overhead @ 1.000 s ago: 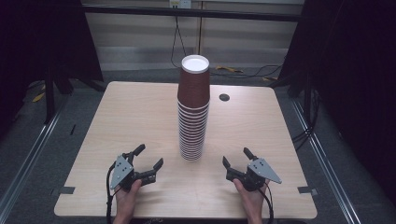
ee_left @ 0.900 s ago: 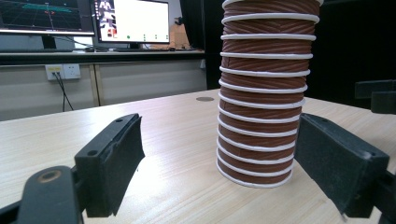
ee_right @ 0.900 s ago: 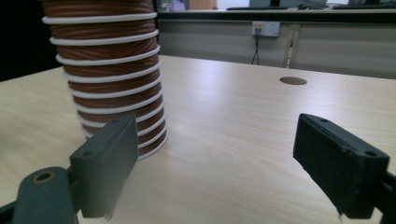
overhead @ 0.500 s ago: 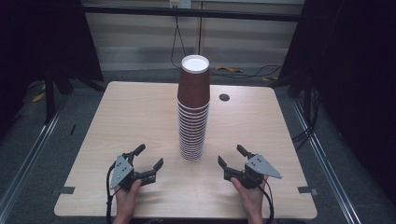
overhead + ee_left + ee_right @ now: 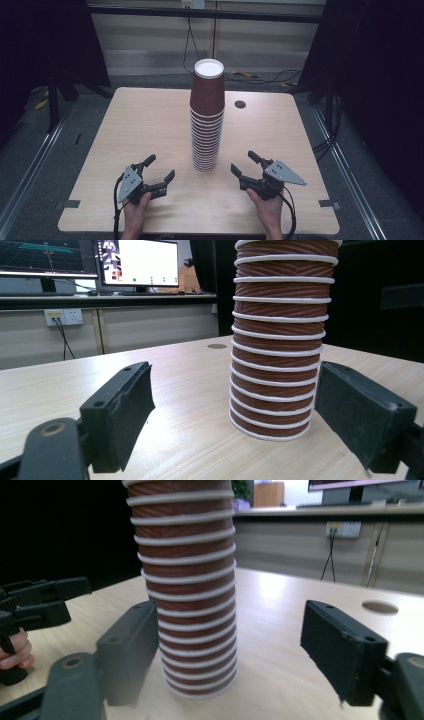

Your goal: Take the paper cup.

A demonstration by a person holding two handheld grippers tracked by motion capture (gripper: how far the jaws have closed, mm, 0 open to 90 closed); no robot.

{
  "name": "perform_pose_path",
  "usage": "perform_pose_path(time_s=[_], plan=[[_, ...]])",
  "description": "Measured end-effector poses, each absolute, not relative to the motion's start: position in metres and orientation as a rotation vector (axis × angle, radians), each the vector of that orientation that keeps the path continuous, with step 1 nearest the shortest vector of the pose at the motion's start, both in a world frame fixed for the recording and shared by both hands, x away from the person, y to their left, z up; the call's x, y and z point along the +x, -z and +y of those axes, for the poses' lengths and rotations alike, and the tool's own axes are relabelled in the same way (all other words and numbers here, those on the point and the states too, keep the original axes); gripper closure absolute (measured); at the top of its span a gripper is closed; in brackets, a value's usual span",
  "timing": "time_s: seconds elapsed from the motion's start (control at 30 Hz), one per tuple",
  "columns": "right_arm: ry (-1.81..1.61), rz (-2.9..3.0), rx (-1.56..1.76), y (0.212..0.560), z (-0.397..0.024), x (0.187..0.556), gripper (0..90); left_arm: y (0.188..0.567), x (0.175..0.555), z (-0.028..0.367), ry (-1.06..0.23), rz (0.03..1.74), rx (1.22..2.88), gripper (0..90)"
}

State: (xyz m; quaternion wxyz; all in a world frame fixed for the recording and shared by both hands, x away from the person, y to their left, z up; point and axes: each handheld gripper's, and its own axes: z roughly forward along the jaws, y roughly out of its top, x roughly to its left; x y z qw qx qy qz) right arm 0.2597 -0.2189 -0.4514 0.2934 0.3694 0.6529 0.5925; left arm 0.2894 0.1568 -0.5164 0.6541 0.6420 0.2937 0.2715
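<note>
Cup stack (image 5: 206,117) standing upright mid-table (image 5: 125,130), between both grippers, touching neither. Left gripper (image 5: 156,170) resting low, jaws spread, empty. Right gripper (image 5: 242,163) jaws spread, empty, pointing at stack. Advice: steadying lower cups with one gripper, pinching top cup just under rim, lifting straight up, avoiding tipping stack.

Cups (image 5: 187,595): tall brown stack with white rims, upright on the table (image 5: 280,630), beyond the jaws.
Right gripper (image 5: 235,655): jaws wide apart, nothing between the pads.
Left gripper (image 5: 37,602): at far left, held by a hand (image 5: 15,652).
Hole (image 5: 380,607): in the tabletop, right.
</note>
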Motion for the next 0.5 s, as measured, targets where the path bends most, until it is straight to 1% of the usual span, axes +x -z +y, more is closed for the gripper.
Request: perform_pose_path(time_s=[0.27, 0.5], plan=[[-1.583, 1.811, 0.971, 0.437, -0.217, 0.264, 19.8, 0.516, 0.289, 0.157, -0.614, 0.664, 1.459, 15.7], [-1.599, 1.829, 0.996, 0.426, -0.218, 0.269, 19.7, 0.516, 0.289, 0.157, -0.611, 0.662, 1.46, 15.7]])
